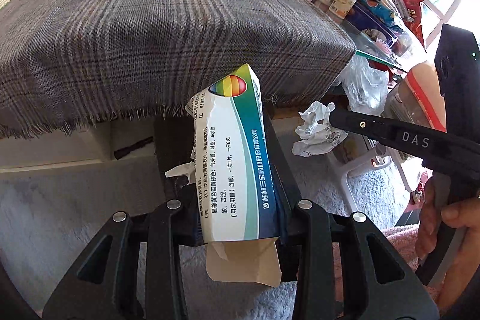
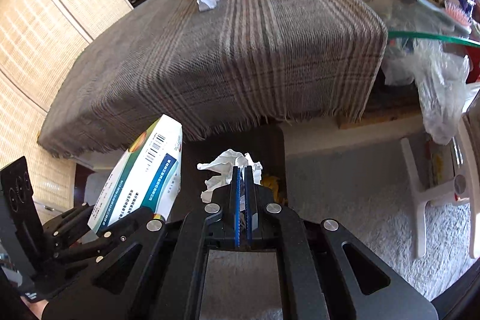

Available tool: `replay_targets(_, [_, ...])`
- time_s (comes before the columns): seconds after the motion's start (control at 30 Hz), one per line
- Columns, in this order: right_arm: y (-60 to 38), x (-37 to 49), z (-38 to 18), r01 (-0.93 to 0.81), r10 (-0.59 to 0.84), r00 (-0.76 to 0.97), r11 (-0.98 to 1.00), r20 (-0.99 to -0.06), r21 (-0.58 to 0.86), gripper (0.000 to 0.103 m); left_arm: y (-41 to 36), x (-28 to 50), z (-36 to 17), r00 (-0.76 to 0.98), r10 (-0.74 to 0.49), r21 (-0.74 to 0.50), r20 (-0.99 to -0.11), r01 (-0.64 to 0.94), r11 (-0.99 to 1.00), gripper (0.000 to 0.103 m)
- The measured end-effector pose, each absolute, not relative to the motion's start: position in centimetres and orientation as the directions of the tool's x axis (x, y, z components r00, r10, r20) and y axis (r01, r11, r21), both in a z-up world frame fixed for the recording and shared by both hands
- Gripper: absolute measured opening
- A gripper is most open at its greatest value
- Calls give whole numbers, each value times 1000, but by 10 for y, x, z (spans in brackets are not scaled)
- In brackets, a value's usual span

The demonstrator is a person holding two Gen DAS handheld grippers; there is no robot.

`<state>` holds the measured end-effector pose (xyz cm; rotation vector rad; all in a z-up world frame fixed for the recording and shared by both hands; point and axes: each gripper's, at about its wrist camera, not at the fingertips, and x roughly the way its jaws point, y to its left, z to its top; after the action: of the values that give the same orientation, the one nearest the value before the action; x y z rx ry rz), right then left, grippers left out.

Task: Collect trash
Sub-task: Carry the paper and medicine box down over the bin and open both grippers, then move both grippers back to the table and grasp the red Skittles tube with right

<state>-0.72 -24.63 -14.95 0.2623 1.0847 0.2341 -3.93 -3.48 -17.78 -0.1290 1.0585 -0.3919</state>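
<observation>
Two grippers each hold trash below the table's edge. Left gripper (image 1: 237,170) squeezes a white box (image 1: 237,152). Right gripper (image 2: 242,170) pinches crumpled paper (image 2: 228,167) tight above a dark bin (image 2: 234,146).

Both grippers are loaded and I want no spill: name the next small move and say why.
Probably lower both a little further toward the dark bin under the table edge, then let go. The left gripper clamps the medicine box, the right gripper pinches crumpled paper, and both hang just above that bin.
</observation>
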Motion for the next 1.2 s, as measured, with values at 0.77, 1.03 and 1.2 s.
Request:
replay_targets(0.77, [-230,21,-175,-21,311,411,943,-857,332,66,-41,-15,-203,388,-347,-276,-854,228,934,81])
replay_targets(1.03, [-242,16,-162,-4,249,475,960,-844,280,100,-35,-26,-197,380,-377,-298,-845,253,921,95])
replay_targets(1.2, [-249,14,-157,6,296,476,941,-828,340,100,-31,-29,-190,381,-400,-325,-834,248,913,95])
